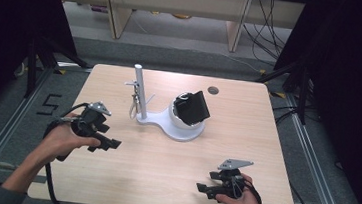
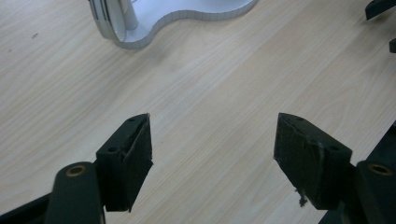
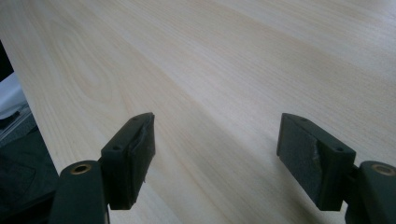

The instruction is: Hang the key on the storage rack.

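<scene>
Waiting near the white stand (image 1: 176, 126), both tongs, left (image 1: 107, 144) and right (image 1: 206, 187), hover with jaws apart and empty over the surface (image 1: 162, 170). No step seems begun; next likely means reaching for the stand's black holder (image 1: 192, 107).

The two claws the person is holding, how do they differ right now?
The left claw is near the table's left side, close to the white stand, while the right claw is near the front right edge, farther from it. The left claw's camera looks at the stand's base; the right claw's camera looks at bare wood. Both are black, open and empty.
</scene>
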